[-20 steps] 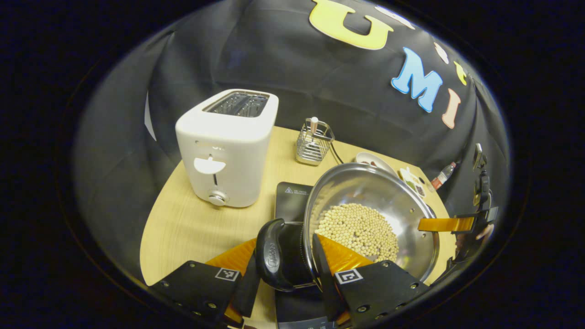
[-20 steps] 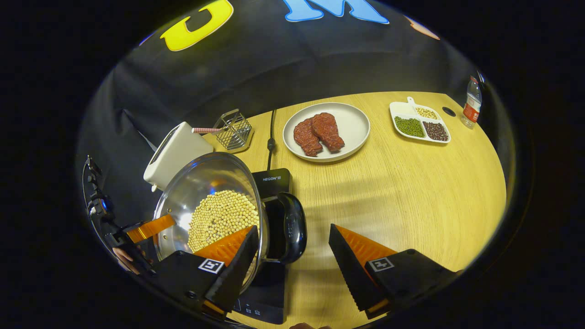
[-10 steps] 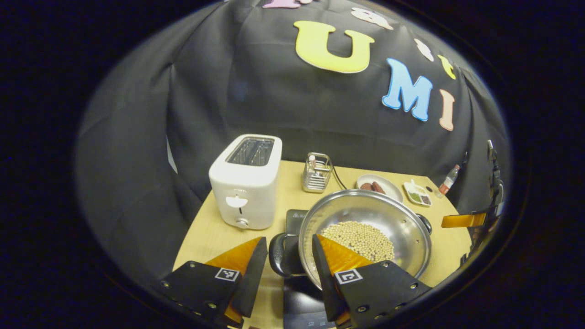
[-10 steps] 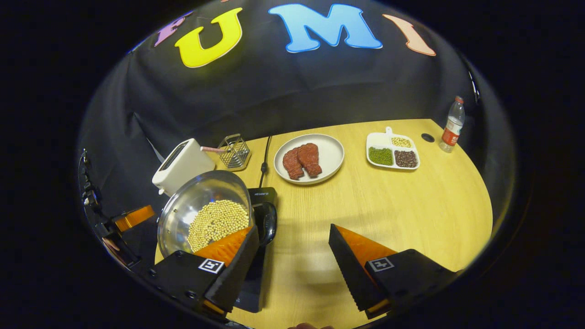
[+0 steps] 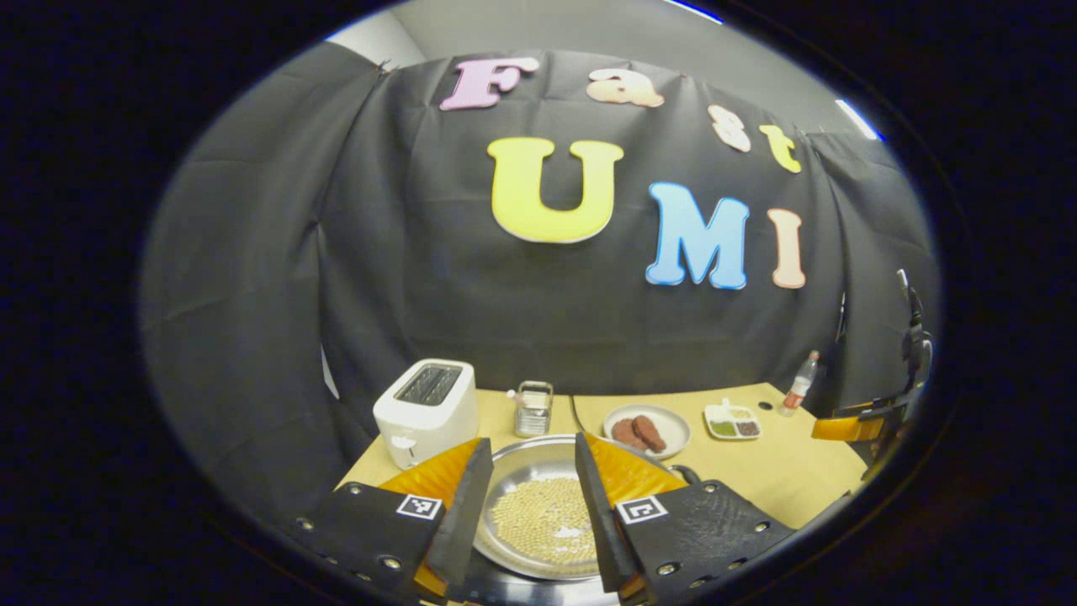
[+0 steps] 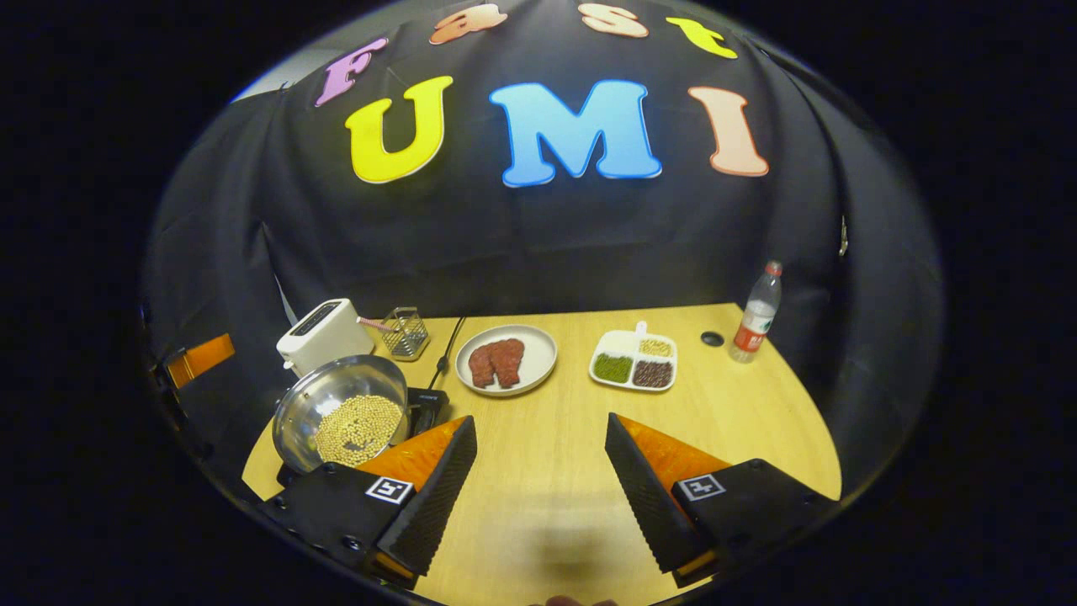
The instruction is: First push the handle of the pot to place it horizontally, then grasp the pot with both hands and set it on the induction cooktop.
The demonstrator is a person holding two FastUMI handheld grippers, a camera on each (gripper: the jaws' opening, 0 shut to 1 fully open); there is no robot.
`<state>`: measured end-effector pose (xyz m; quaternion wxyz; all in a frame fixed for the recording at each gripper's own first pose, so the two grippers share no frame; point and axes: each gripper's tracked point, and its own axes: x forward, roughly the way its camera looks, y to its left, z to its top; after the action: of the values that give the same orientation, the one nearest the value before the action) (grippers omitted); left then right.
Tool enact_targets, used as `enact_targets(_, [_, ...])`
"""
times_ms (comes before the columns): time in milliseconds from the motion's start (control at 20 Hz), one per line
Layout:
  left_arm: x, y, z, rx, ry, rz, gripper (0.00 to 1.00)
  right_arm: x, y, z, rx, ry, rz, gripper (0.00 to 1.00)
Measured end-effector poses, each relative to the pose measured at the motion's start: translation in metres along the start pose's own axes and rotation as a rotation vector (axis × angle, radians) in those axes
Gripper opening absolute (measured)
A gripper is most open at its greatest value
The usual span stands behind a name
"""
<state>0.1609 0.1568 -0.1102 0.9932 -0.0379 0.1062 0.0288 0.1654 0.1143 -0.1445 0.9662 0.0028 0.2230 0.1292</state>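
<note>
A steel pot (image 5: 538, 513) holding pale soybeans rests on the black induction cooktop (image 6: 427, 399) near the table's left end. In the left gripper view the pot lies below and between the fingers of my left gripper (image 5: 531, 442), which is open and holds nothing. One dark pot handle (image 5: 686, 473) peeks out past the right finger. In the right gripper view the pot (image 6: 341, 412) sits to the left of my right gripper (image 6: 538, 421), which is open, empty and well back from it. The left gripper (image 6: 198, 358) shows at the far left edge.
On the wooden table (image 6: 740, 412) stand a white toaster (image 6: 324, 335), a wire utensil holder (image 6: 404, 332), a plate of meat (image 6: 505, 358), a divided dish of beans (image 6: 633, 360) and a bottle (image 6: 757, 313). The cooktop's cable runs toward the back.
Both grippers have drawn back and risen away from the pot, letting its handles go. The pot stays on the cooktop and now looks smaller and farther off.
</note>
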Motion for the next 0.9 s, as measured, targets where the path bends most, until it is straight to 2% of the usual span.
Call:
enact_targets(200, [-0.038, -0.072, 0.041, 0.007, -0.095, 0.025, 0.60, -0.040, -0.044, 0.030, -0.026, -0.132, -0.033, 0.98])
enact_targets(250, [-0.048, -0.089, 0.049, -0.012, -0.118, 0.028, 0.67, -0.049, -0.056, 0.037, -0.025, -0.163, -0.041, 0.98])
enact_targets(400, [-0.066, -0.135, 0.061, -0.062, -0.181, 0.036, 0.56, -0.081, -0.090, 0.048, -0.019, -0.234, -0.057, 0.98])
enact_targets(450, [-0.074, -0.143, 0.064, -0.071, -0.202, 0.046, 0.60, -0.091, -0.102, 0.050, -0.024, -0.254, -0.062, 0.98])
enact_targets(500, [-0.083, -0.155, 0.067, -0.074, -0.223, 0.050, 0.67, -0.100, -0.114, 0.050, -0.029, -0.274, -0.068, 0.98])
enact_targets(600, [-0.101, -0.175, 0.067, -0.055, -0.243, 0.067, 0.59, -0.118, -0.136, 0.048, -0.033, -0.308, -0.076, 0.98])
enact_targets(750, [-0.118, -0.204, 0.060, -0.009, -0.242, 0.100, 0.60, -0.141, -0.165, 0.038, -0.040, -0.338, -0.082, 0.98])
enact_targets(900, [-0.138, -0.240, 0.063, 0.003, -0.252, 0.088, 0.60, -0.159, -0.182, 0.030, -0.051, -0.345, -0.095, 0.98])
